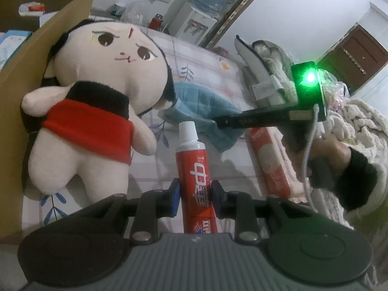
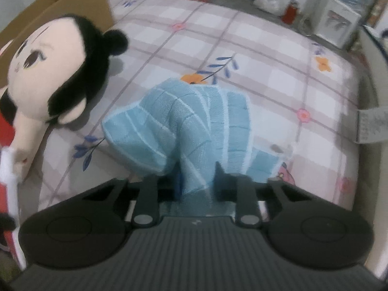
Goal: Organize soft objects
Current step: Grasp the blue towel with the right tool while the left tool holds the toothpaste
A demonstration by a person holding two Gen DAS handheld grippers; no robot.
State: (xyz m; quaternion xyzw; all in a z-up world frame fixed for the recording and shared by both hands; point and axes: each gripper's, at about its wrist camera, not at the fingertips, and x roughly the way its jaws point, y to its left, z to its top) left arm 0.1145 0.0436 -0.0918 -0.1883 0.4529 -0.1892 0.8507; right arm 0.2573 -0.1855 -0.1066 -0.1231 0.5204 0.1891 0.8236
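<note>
Left gripper (image 1: pixel 195 195): lower centre of the left wrist view; jaws drawn in on either side of the toothpaste tube, blue-faced pads pressing its red body, gripping it.
Toothpaste tube (image 1: pixel 192 160): red with white shoulder and white cap, held upright between the left fingers, cap pointing toward frame centre; lower end hidden behind the gripper body.
Right gripper (image 2: pixel 197 181): lower centre of the right wrist view; jaws narrowed onto a bunched fold of the blue towel, pinching it. Also visible at mid right of the left wrist view (image 1: pixel 219 121), a green light glowing on its housing.
Blue towel (image 2: pixel 184 121): light blue with pale grid lines, gathered and lifted at the pinch, the rest fanning out over the bedspread toward frame centre. In the left wrist view (image 1: pixel 201 101), centre, just behind the tube's cap.
Plush doll (image 1: pixel 97 89): cream body, black hair, red top; left half of the left wrist view, leaning against the cardboard box. In the right wrist view (image 2: pixel 48 72), at the left edge, lying on the bedspread, near the towel but apart from it.
Cardboard box (image 1: pixel 26 55): brown, upper left, touching the doll's back.
Bedspread (image 2: pixel 254 55): pale plaid with small flowers, under all items.
Tissue pack (image 1: pixel 271 160): red and pink, right of centre in the left wrist view, lying on the bedspread beside the tube.
Right hand (image 1: pixel 332 155): right edge, dark cuff, wrapped around the right gripper's handle.
</note>
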